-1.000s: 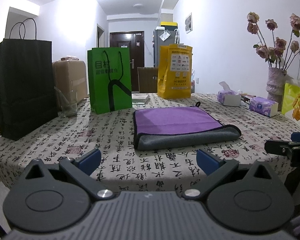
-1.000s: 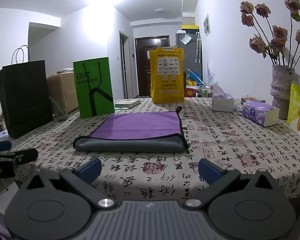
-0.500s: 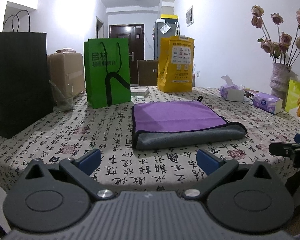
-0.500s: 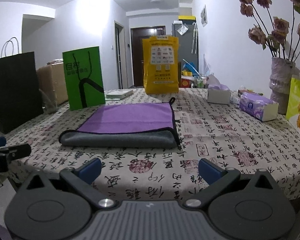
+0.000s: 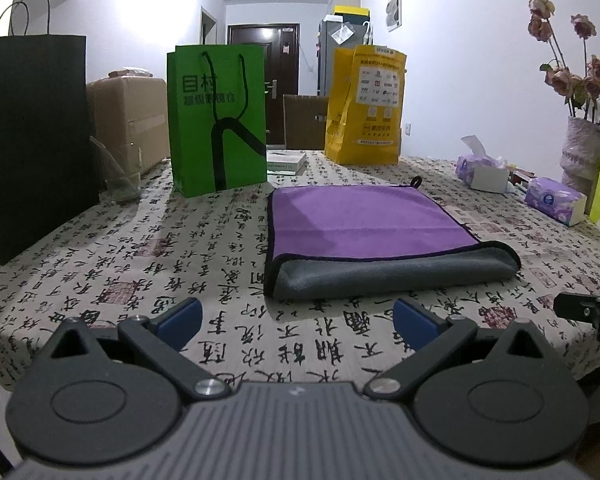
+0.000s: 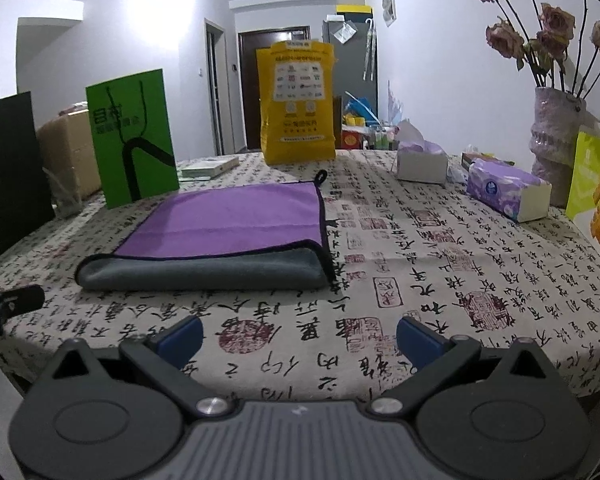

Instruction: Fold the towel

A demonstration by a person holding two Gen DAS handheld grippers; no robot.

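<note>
Left claw and right claw both spread wide, empty, above the desk edge, near the folded towel.

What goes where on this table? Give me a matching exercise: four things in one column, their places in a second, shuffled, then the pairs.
Things:
1. towel
2. green bag
3. yellow bag
4. vase

Places:
A. far end of the table, before the door
B. far right, holding flowers
C. table centre, lying folded
D. standing left of the towel, further back

Pairs: 1-C, 2-D, 3-A, 4-B
</note>
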